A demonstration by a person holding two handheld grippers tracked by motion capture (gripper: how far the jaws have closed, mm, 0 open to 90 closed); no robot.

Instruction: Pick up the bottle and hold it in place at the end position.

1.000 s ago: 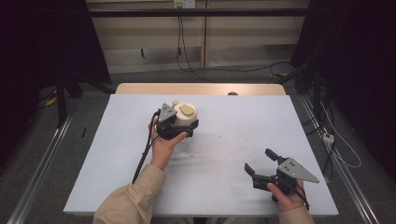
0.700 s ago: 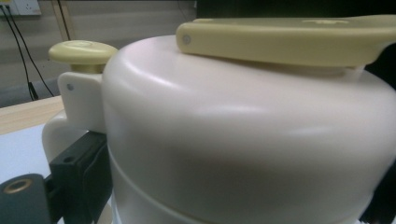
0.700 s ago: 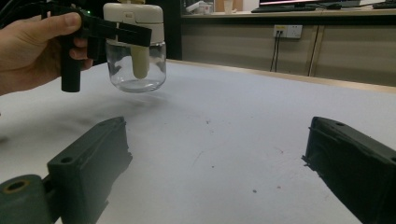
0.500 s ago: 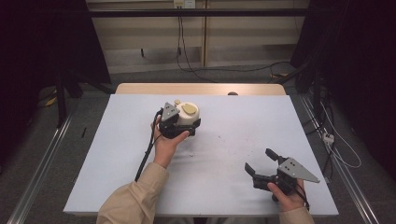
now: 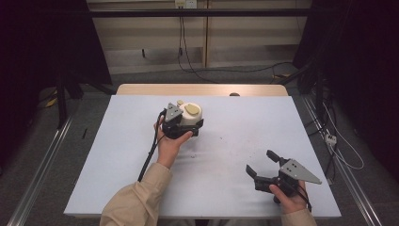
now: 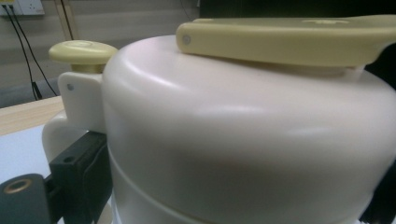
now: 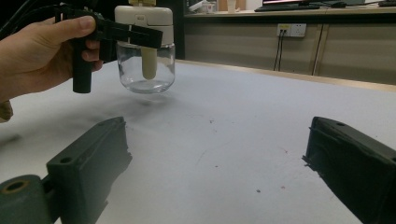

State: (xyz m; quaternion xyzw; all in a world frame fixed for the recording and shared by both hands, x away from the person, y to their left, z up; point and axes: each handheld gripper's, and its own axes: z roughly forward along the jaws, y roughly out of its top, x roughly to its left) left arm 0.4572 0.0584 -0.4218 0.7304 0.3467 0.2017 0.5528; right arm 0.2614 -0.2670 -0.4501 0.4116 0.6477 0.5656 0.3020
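The jar (image 7: 145, 51) is a clear glass bowl under a cream plastic cap, with a pale yellow lever (image 6: 285, 39) across the top and a yellow knob (image 6: 83, 51) beside it; a pale stem hangs down inside the glass. In the right gripper view it hangs clear of the white table (image 5: 226, 188), a faint shadow under its base, and in the high view it sits a little toward eleven o'clock of the table's middle. The left gripper (image 5: 181, 126) is clenched around the cream cap, its black jaws pressing the plastic from either side, the person's left hand (image 5: 169, 143) wrapped on the handle at six o'clock of the jar. The jar looks rigid and probably fragile below: thin-looking glass, smooth and likely slippery, empty as far as can be seen, so most of the weight should sit in the cap. The matte plastic cap seems the safer place to grip, as now; the lever and knob look like moving parts better left alone. The right gripper (image 5: 266, 167) rests released, jaws spread wide and holding nothing, well apart toward four o'clock near the table's edge.
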